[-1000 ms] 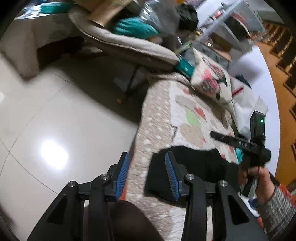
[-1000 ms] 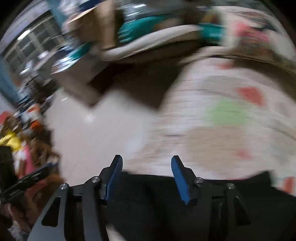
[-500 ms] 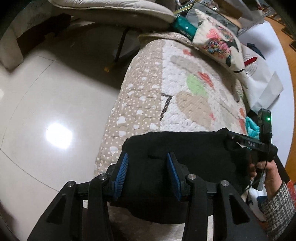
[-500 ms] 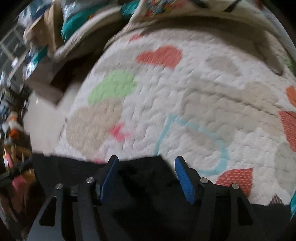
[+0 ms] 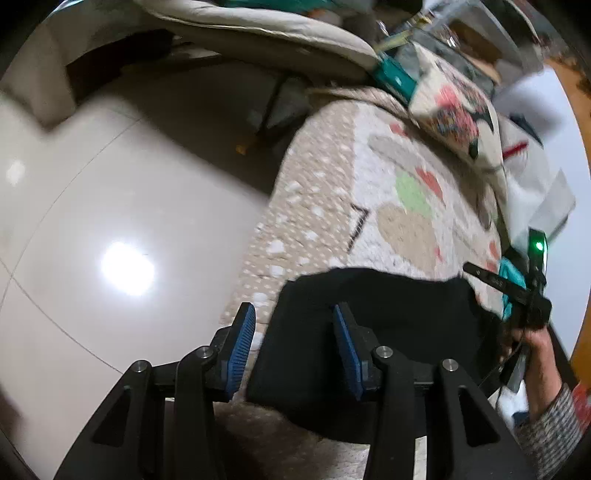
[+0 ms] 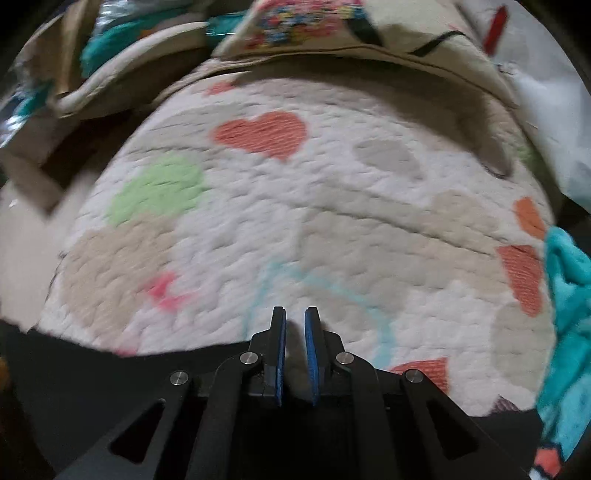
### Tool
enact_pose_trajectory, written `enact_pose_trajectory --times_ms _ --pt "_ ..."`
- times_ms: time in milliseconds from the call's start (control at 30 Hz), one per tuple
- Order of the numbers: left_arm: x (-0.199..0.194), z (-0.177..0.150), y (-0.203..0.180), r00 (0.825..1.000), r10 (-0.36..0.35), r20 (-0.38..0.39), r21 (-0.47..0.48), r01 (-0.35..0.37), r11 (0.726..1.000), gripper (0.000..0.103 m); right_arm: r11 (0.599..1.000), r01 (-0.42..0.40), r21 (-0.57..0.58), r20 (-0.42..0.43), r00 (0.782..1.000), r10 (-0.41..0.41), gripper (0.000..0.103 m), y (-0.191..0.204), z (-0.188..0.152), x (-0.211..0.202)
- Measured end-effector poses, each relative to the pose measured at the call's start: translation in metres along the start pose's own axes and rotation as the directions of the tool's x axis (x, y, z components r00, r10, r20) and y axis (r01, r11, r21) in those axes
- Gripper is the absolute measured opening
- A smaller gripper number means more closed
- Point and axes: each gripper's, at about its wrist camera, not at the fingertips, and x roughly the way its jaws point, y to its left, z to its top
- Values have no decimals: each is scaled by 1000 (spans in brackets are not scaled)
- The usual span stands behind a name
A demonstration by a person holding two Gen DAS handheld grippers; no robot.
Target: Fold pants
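- Quilted bedding [image 5: 369, 177] with coloured hearts and a dotted beige border fills the work surface, and glossy pale floor tiles [image 5: 110, 177] lie beside it
- Left gripper [image 5: 292, 308]: its blue pads stand well apart; the near left corner of the black pants [image 5: 399, 325] reaches in between them, and neither pad is pressing on the cloth
- The left pad sits over the dotted border just outside the cloth's edge, and the right pad sits in front of the black fabric
- Right gripper [image 6: 294, 312]: its jaws have just been closing and are now almost together, with only a thin slit left between the pads
- Quilt shows through the upper part of that slit; the pants' edge runs across right at the base of the fingers, and whether any cloth is pinched there I cannot tell
- From the left wrist view the right gripper is over the far right corner of the pants, with a small green lamp [image 5: 540, 245] lit on its top; a hand [image 5: 532, 343] in a grey patterned sleeve [image 5: 550, 428] grips its handle
- The pants lie as a dark flat block across the near end of the quilt, spanning from one gripper to the other
- A teal cloth [image 6: 565, 295] lies at the quilt's right edge, near the right gripper
- A patterned cushion [image 5: 454, 110] rests at the far end of the quilt, with a beige padded seat [image 5: 258, 33] beyond it
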Motion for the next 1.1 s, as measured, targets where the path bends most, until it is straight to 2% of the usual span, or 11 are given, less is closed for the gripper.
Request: enact_pose_trajectory --times_ms 167,233,333,500,600,667,833,867,900,933,1100 --pt "-26 5 24 997 -2 80 -73 8 997 43 963 -216 -160 15 975 221 21 69 3 -39" --pt "-35 7 30 994 -3 109 -91 13 996 43 913 -316 -258 -24 947 321 43 115 -1 -52" --pt "-45 7 41 991 -9 137 -112 24 993 44 828 -399 -394 -95 914 395 50 184 -12 -60" --pt "-50 5 58 988 -40 151 -154 64 986 44 717 -363 -596 -215 932 293 52 276 -33 -35" --pt "-52 4 69 986 -53 159 -181 82 980 44 664 -302 -684 -286 949 136 16 313 -50 -5" --pt "-54 4 75 984 -64 166 -198 97 976 44 634 -292 -716 -284 952 118 16 329 -57 0" --pt "-55 4 79 981 -81 175 -210 117 971 44 707 -438 -555 -304 898 318 20 310 -32 -7" --pt "-53 3 79 981 -86 171 -211 122 970 44 728 -488 -481 -301 872 385 25 299 -22 -10" --pt "-52 3 79 982 -92 165 -213 127 969 44 748 -528 -403 -290 849 443 44 288 -10 -13" --pt "-49 2 77 983 -98 156 -214 131 968 44 761 -532 -372 -266 846 462 58 281 -3 -16" --pt "-29 -4 58 990 -128 57 -188 136 973 45 766 -448 -462 -253 894 370 58 287 1 -24"
